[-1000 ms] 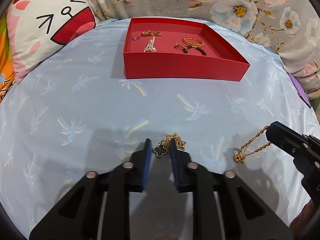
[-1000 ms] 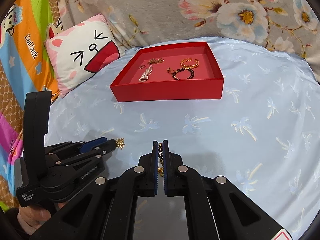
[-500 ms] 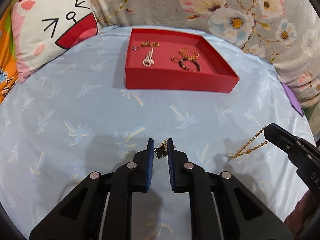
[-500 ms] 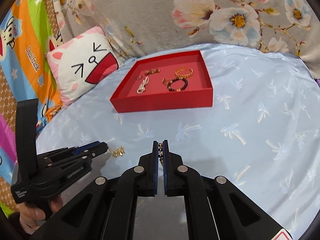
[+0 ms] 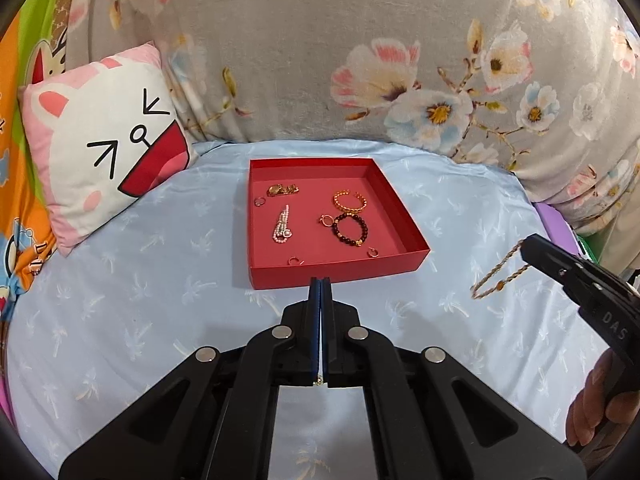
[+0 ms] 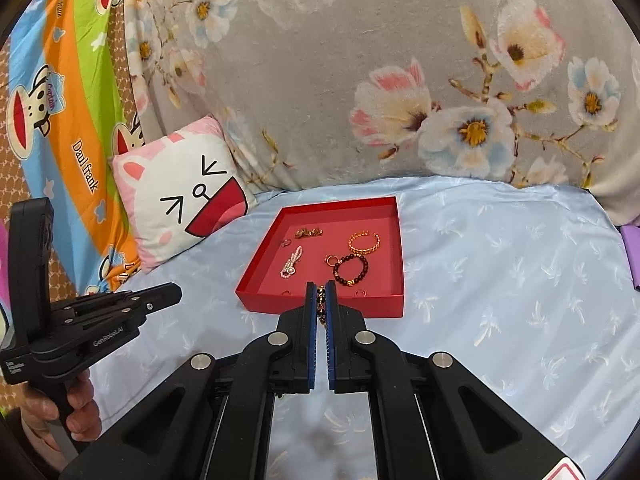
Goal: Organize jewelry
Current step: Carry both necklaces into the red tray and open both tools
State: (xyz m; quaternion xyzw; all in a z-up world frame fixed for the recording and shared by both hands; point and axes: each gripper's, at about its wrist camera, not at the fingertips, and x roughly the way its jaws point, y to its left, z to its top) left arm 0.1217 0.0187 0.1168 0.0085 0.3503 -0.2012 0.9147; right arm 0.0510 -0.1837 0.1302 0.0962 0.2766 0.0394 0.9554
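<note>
Behind the red tray (image 5: 340, 270) hangs a grey floral fabric (image 5: 320, 60), the biggest thing in view, with a pink-and-white cartoon cushion (image 5: 108, 148) to the tray's left. Under the tray lies a pale blue sheet with a palm print (image 5: 140, 280).

Nearer than the tray, the left gripper (image 5: 320, 280) has its jaws pressed together, its tips just over the tray's near wall in its own view; a tiny glint of gold shows low between the pads, but what it belongs to cannot be told. To the tray's right, the right gripper (image 5: 528, 246) is clamped on a gold chain (image 5: 496, 280), which hangs in a loop clear of the sheet. In the right wrist view, gold and dark links sit between its blue pads (image 6: 311, 320).

Inside the tray lie a dark beaded bracelet (image 5: 351, 230) toward its right side, a gold open bangle (image 5: 350, 201) just behind that, a pearl bracelet (image 5: 282, 230) left of centre, a gold brooch-like piece (image 5: 283, 190) near the back left, and several small rings (image 5: 326, 220).
</note>
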